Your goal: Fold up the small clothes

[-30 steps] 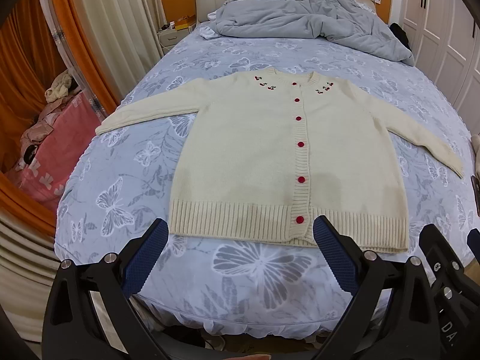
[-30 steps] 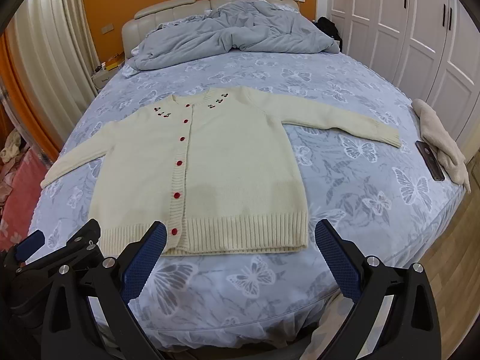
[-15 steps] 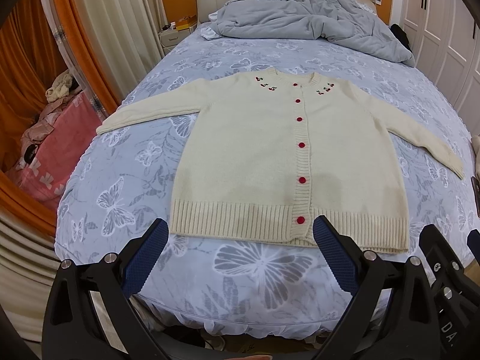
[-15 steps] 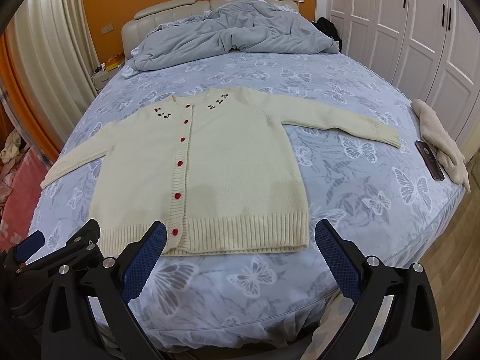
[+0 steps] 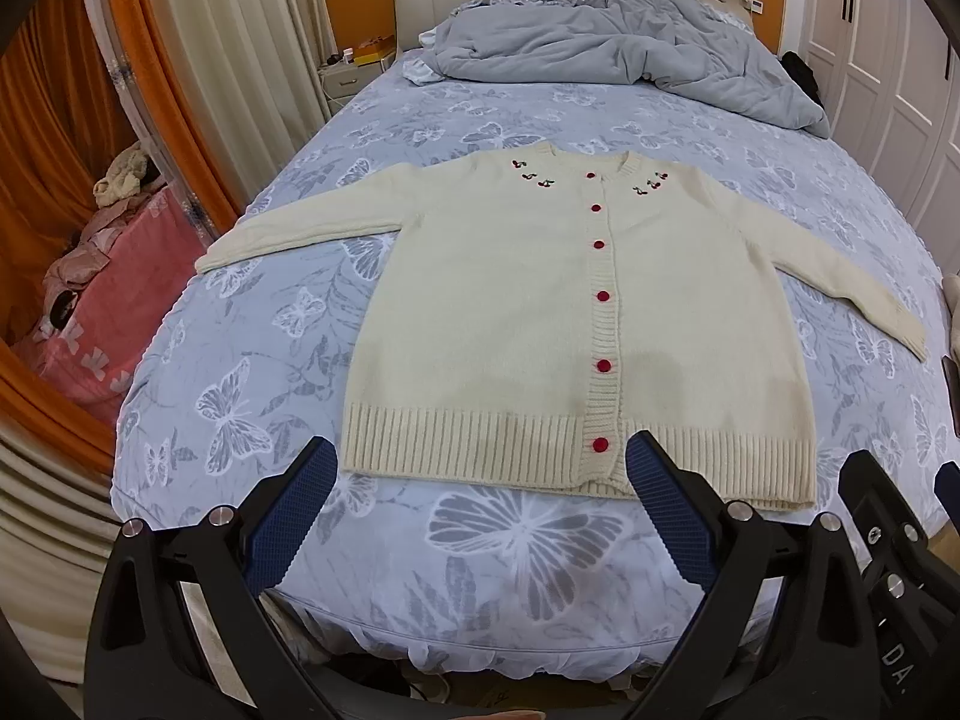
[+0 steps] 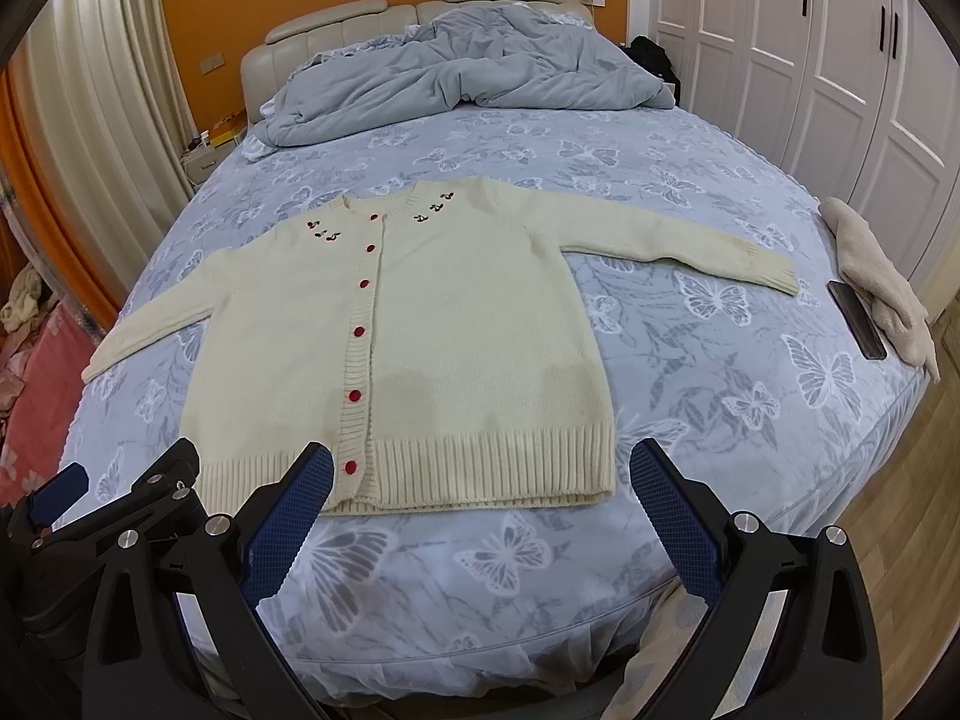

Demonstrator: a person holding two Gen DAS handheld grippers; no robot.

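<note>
**Left wrist view.**
- Item: cream cardigan (image 5: 510,312), knitted, red buttons down the front, cherry embroidery at the collar. Lies face up and buttoned on the bed (image 5: 252,348), which has a blue butterfly-print sheet. Both sleeves are spread outward and the ribbed hem is nearest the camera.
- Left tongs (image 5: 480,504): jaws spread wide, holding nothing, hovering over the bed's near edge just short of the hem. One blue pad (image 5: 288,522) sits below the hem's left corner.
- Background: grey duvet (image 5: 612,60) bunched at the headboard, well clear of the garment.

**Right wrist view.**
- Same cardigan (image 6: 456,330), flat, with the right sleeve reaching toward the bed's far side.
- Right tongs (image 6: 480,510): jaws also wide apart and empty, poised near the hem's right half.
- Also present: beige cloth (image 6: 870,282) and a dark phone (image 6: 855,318) at the bed's right edge, apart from the sleeve cuff.

**Handling note (judgement).** No fold is begun yet; the first step is probably bringing a sleeve or side panel across the body.
- Pinch the knit at the cuff or shoulder seam, taking both layers, since soft wool stretches if dragged by one.
- Lift slightly before carrying across so the sheet does not ruck.
- Lay each edge parallel to the button band.
- Keep the right sleeve's sweep clear of the phone.
</note>
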